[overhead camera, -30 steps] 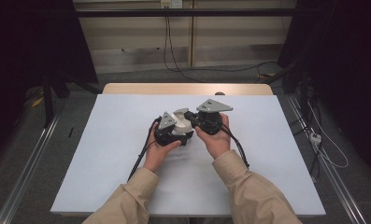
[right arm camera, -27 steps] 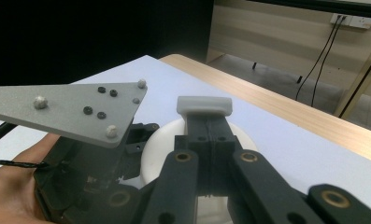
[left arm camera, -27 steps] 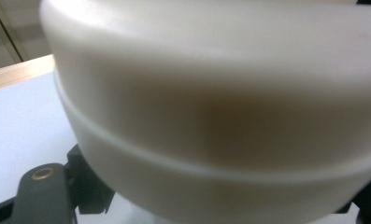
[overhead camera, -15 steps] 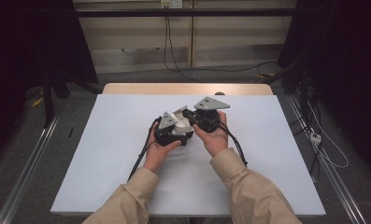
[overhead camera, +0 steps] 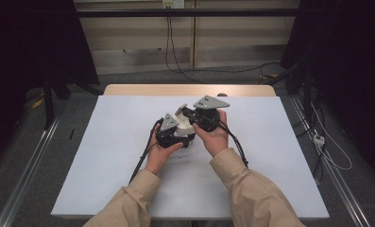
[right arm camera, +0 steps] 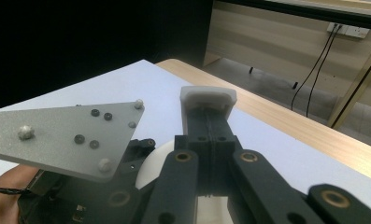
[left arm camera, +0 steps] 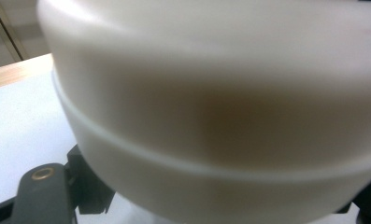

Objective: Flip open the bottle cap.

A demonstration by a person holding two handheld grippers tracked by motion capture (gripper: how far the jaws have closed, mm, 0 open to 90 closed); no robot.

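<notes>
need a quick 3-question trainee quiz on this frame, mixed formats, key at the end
1. True or false: the left claw and the right claw are at opposite edges of the table.
2. What sits right in front of the left claw's camera? A) a white rounded object B) a red mug C) a book
3. In the right gripper view, how do the right claw's jaws stand?
Key: 1 false, they are close together mid-table. 2 A. 3 pressed together, shut.
</notes>
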